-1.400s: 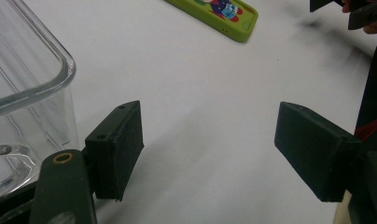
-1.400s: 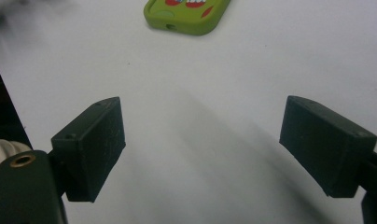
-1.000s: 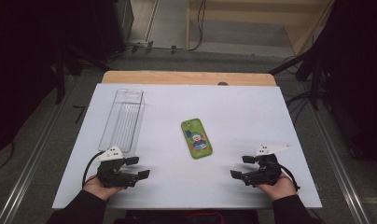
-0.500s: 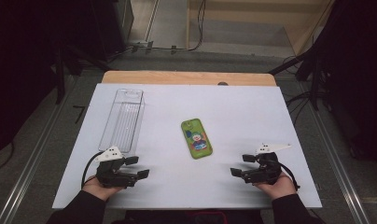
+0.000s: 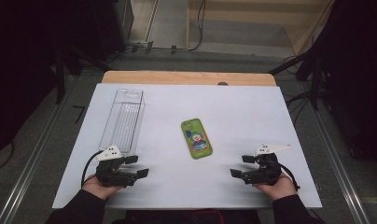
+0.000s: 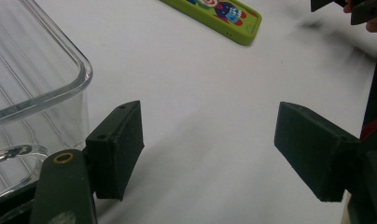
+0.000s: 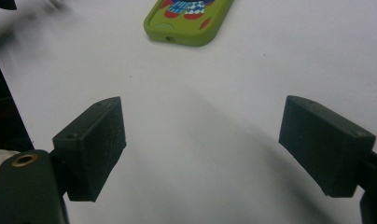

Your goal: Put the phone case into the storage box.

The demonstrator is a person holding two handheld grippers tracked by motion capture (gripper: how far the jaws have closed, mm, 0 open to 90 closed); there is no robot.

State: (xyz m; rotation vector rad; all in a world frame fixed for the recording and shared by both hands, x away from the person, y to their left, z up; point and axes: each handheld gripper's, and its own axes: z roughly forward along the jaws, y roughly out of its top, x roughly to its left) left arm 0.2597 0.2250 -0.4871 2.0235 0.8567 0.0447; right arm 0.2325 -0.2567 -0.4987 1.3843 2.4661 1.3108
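Left hand-held gripper point(image 5: 136, 167) beside clear container point(image 5: 122, 119) — released (empty); right hand-held gripper point(image 5: 240, 166) released — green phone case point(image 5: 196, 138) between.

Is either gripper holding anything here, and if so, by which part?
Nothing is held. The left gripper and right gripper are both open over bare table, short of the green phone case and clear box.

White table cover point(image 5: 252, 107), wooden table edge point(image 5: 186, 77), grey floor, cables point(image 5: 196, 28) behind.
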